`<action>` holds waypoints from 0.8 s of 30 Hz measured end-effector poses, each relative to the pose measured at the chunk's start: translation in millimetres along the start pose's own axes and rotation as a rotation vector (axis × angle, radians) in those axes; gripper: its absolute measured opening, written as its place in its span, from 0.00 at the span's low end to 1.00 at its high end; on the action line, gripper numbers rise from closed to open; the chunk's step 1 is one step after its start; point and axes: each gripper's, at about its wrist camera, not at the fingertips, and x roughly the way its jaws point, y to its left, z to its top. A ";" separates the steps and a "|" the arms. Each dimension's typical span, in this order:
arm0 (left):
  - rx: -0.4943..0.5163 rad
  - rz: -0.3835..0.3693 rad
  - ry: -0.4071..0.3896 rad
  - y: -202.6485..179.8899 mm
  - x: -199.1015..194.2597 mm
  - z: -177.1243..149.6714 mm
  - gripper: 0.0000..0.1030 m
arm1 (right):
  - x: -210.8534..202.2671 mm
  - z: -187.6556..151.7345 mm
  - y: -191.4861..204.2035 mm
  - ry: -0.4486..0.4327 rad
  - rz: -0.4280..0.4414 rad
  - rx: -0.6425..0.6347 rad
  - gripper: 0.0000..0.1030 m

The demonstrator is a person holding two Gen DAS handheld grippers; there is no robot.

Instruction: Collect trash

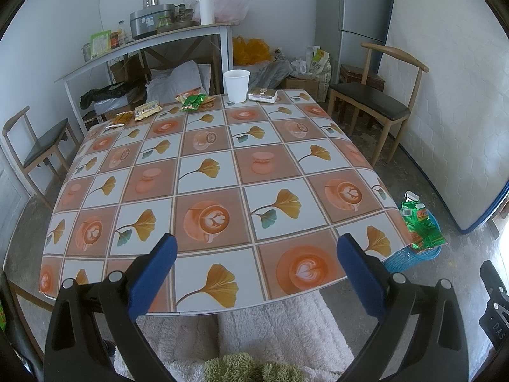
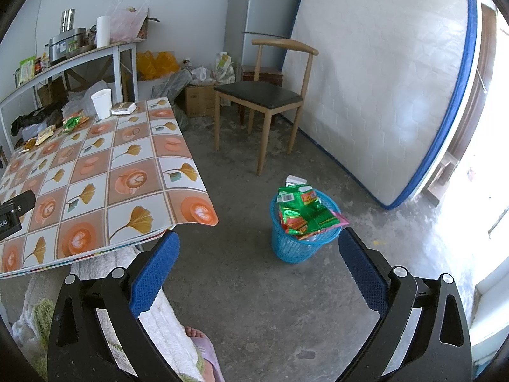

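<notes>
Along the far edge of the table [image 1: 222, 172], covered in a tile-patterned cloth, the remaining trash lies in a loose row: a white paper cup [image 1: 236, 85] standing upright, a flat wrapped packet [image 1: 262, 94] just beside it on the right, a green snack wrapper [image 1: 193, 102] with a yellow wrapper partly under it, a tan wrapper [image 1: 146, 110] further left, and a small orange-yellow wrapper [image 1: 122, 117] near the left corner. Left gripper [image 1: 256, 259] hangs over the near edge of the table, its 2 blue-padded fingers [image 1: 152, 273] spread wide apart and holding nothing. Right gripper [image 2: 258, 262] is off the table's right side above the concrete floor, its fingers [image 2: 362, 273] likewise spread and empty. Ahead of it on the floor stands a blue plastic basket [image 2: 296, 245], already filled with green and red wrappers [image 2: 302, 213] and a white carton at its back rim. A wooden chair [image 2: 264, 95] stands behind the basket, near a mattress [image 2: 381, 79] leaning against the wall.
</notes>
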 end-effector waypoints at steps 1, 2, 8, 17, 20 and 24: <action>-0.001 0.000 0.000 0.3 0.1 -0.1 0.96 | -0.1 -1.3 -0.6 0.000 0.000 -0.002 0.93; 0.000 0.000 0.001 -0.4 0.0 0.2 0.96 | 0.0 -0.6 -0.3 0.000 0.000 -0.001 0.93; 0.000 0.000 0.001 0.2 0.2 0.2 0.96 | -0.4 -1.1 0.3 0.000 -0.001 0.000 0.93; 0.001 -0.001 0.000 0.4 0.2 0.3 0.96 | -1.1 -2.0 1.2 0.000 -0.001 0.001 0.93; 0.000 -0.001 0.000 0.8 0.2 0.2 0.96 | -2.2 -1.8 2.7 -0.001 -0.001 0.001 0.93; 0.001 -0.002 0.000 0.5 0.3 0.3 0.96 | -2.3 -2.3 2.8 -0.001 -0.001 0.002 0.93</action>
